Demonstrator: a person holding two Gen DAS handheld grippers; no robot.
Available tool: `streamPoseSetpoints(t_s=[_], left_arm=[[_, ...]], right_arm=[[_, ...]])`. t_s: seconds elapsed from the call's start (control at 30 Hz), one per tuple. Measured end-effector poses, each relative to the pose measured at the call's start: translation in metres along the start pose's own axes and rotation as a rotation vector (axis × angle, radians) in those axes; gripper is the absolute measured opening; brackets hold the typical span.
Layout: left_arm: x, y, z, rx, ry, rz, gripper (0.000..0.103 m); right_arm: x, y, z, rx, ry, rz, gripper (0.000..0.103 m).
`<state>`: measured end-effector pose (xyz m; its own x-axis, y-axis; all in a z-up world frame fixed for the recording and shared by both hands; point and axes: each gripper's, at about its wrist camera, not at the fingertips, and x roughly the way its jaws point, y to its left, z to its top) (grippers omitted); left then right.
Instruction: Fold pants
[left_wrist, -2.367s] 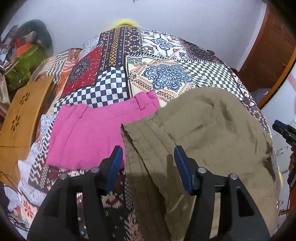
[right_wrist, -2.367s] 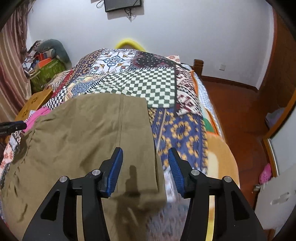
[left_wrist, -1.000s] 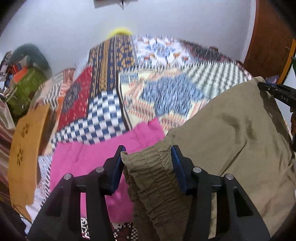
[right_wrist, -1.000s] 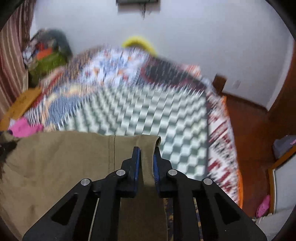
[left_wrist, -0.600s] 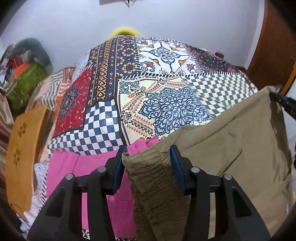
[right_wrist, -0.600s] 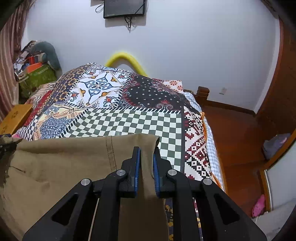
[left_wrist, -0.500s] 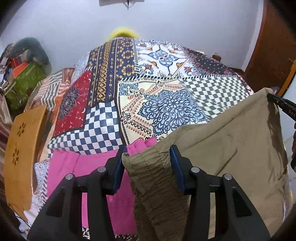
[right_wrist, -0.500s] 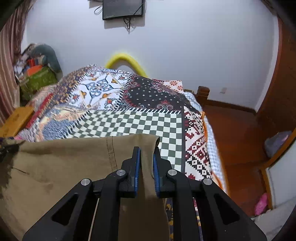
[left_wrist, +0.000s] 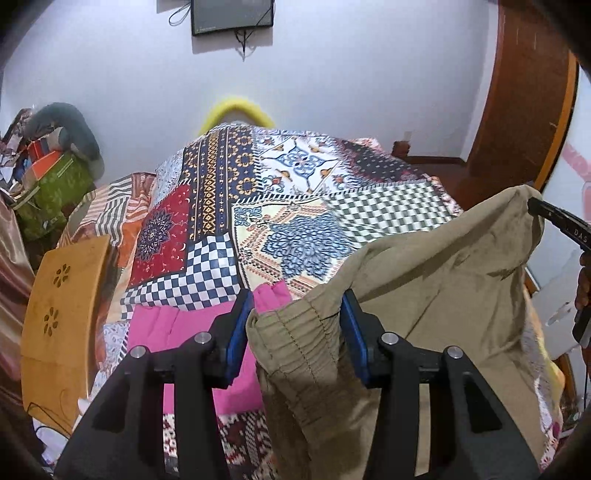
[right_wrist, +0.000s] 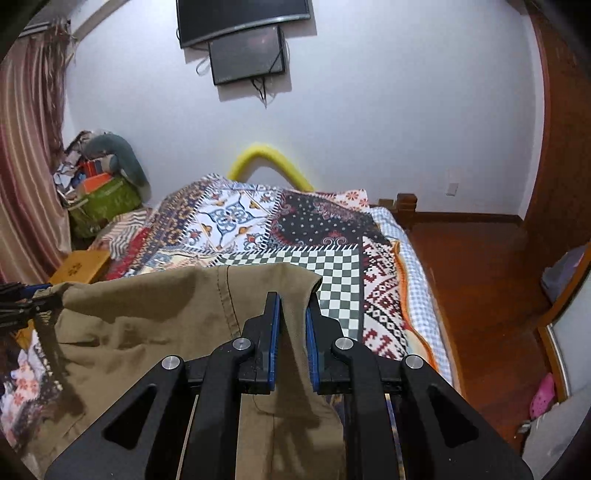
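Observation:
The olive-khaki pants hang lifted above the patchwork bed, stretched between both grippers. My left gripper is shut on the gathered elastic waistband. My right gripper is shut on the pant-leg hem; it also shows at the right edge of the left wrist view. The cloth sags between the two grips and drapes down below them. The lower part of the pants is hidden behind the gripper bodies.
Folded pink pants lie on the patchwork quilt just left of my left gripper. A wooden board stands at the bed's left side. Bags and clutter pile in the far left corner. Wooden floor lies right of the bed.
Both grippers have risen with the pants, lifting the cloth higher off the bed; more wall and the screens now show. The grips are unchanged.

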<state>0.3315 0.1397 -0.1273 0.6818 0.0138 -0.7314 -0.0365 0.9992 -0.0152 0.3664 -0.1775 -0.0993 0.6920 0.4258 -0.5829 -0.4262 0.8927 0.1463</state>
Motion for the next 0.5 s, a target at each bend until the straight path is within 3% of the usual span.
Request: streamPoseSetpoints(t_s=[0.23,0.5], left_arm=[[-0.046,-0.014,-0.025,0.014,-0.026,-0.05,0.047],[-0.082,-0.021,-0.059,0.027,-0.023,-0.09,0.047]], right_arm=[[-0.056,0.004,-0.017,0.008,-0.028,0.015,0.011],[-0.093,0.012,-0.045,0.025,-0.022,0.037,0.011]])
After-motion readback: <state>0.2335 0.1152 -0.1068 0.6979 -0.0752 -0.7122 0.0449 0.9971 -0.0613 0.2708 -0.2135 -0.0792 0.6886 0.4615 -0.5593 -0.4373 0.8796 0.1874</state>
